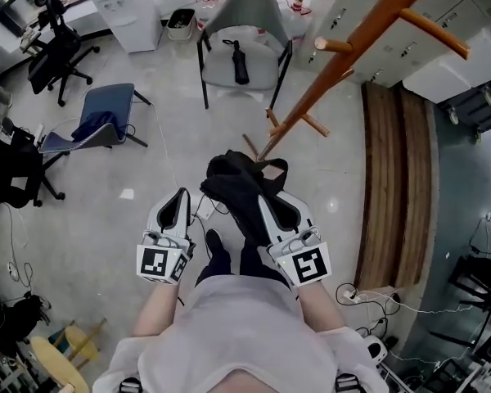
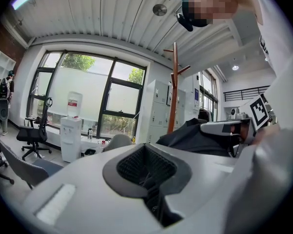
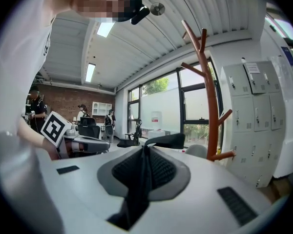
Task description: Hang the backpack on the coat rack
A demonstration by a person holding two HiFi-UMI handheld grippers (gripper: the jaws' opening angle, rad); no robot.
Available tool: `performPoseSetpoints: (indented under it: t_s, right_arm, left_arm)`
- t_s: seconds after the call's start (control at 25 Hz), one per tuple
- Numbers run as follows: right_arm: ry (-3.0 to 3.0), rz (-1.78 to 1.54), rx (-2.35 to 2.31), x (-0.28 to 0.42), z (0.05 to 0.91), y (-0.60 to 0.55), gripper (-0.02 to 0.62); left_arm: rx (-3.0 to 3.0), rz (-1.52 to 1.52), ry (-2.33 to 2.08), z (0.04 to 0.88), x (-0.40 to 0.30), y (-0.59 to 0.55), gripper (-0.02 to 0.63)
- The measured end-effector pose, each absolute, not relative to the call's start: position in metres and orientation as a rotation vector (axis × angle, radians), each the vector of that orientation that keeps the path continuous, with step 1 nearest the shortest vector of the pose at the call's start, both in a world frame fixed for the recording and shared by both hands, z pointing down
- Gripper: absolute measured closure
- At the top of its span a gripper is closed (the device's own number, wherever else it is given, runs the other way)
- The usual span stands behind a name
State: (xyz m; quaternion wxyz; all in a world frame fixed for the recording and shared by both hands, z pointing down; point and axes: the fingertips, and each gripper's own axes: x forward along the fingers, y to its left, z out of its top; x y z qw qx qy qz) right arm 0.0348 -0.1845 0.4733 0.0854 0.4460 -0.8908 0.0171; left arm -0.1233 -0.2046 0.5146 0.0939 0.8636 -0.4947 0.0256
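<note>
At 1 o'clock stands the coat rack (image 1: 344, 56); my R gripper (image 3: 146, 155) pinches backpack (image 1: 233, 182) strap; L gripper (image 1: 180, 193) closed, empty. One-sided hold may slip mid-lift.

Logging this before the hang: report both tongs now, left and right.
Left tongs: closed, nothing visible between them.
Right tongs: closed on the backpack strap.
</note>
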Motion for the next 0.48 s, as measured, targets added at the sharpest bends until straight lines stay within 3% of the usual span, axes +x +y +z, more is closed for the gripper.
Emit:
performPoseSetpoints:
  t_s: [0.48]
  right_arm:
    - [-2.635, 0.128, 1.281, 0.038, 0.519, -0.203, 0.554]
  left_arm:
    - [2.560, 0.149, -1.453, 0.542, -0.107, -0.196, 0.597]
